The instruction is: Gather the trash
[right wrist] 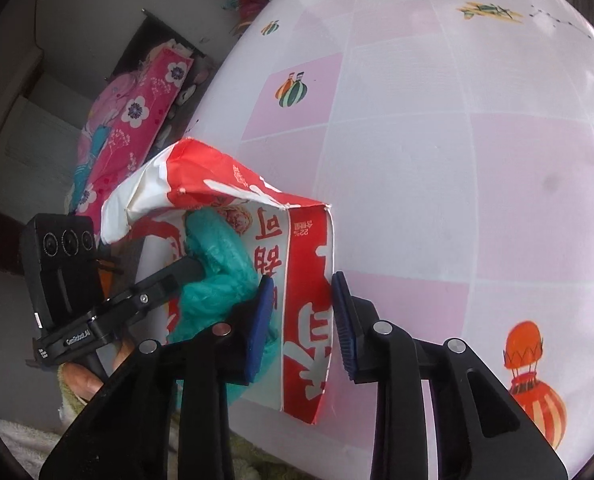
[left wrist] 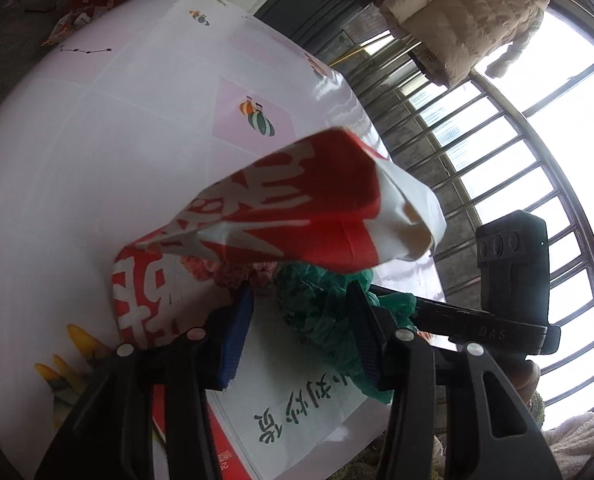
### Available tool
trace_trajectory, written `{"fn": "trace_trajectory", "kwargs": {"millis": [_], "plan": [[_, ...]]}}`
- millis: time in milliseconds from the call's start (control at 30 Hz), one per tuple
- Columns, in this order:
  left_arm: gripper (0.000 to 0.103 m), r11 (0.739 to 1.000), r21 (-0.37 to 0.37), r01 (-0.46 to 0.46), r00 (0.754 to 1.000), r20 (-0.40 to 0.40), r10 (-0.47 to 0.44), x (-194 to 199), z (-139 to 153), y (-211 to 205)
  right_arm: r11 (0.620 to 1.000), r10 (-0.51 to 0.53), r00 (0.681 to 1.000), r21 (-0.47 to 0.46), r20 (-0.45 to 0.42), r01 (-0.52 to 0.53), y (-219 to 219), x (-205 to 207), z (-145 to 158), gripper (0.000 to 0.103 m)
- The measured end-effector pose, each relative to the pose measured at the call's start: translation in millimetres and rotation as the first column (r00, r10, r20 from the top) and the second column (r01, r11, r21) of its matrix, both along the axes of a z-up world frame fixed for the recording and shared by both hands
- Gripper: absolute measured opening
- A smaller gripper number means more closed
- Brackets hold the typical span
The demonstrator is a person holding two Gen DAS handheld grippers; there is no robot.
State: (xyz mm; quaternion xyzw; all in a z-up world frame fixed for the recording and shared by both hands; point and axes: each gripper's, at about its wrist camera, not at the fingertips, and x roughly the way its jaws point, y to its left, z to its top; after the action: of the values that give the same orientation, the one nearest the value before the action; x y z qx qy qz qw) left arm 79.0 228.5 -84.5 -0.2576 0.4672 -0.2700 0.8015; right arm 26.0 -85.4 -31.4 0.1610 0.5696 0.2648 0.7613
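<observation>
Right gripper, angled downward, pinches the red bag's edge.

Pink-checked table; red-white bag on it.

glossy tablecloth, crinkly green plastic

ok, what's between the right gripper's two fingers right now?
The red-and-white bag: its side panel fills the gap in the right gripper from pad to pad. This shows in the right wrist view.
</observation>
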Motion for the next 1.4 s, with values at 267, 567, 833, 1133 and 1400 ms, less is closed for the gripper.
{"fn": "trace_trajectory", "kwargs": {"millis": [267,567,833,1133,1400], "plan": [[0.046,0.987,0.013,0.160,0.987,0.017,-0.160,20.2,0.1,-51.8,0.990,-0.097,0.992,0.094,-0.082,0.104,-46.6,-27.4,-4.7,0.025],[0.046,0.978,0.012,0.206,0.979,-0.007,-0.206,14.9,6.3,-65.1,0.976,-0.217,0.974,0.015,0.072,0.216,-83.3,-21.9,20.0,0.035],[0.046,0.984,0.094,0.150,0.989,0.001,-0.151,9.6,17.0,-51.9,0.999,0.038,0.963,-0.046,0.265,-0.027,-55.0,5.7,11.2,0.053],[0.046,0.993,0.114,0.018,1.000,-0.025,-0.015,23.0,12.5,-35.8,0.978,0.204,0.933,-0.032,0.297,-0.204,-38.3,-10.5,12.4,0.053],[0.045,0.987,0.151,0.048,0.999,-0.011,-0.047,32.1,13.5,-48.1,0.979,0.196,0.922,-0.007,0.335,-0.206,-31.6,-13.4,15.9,0.053]]}}
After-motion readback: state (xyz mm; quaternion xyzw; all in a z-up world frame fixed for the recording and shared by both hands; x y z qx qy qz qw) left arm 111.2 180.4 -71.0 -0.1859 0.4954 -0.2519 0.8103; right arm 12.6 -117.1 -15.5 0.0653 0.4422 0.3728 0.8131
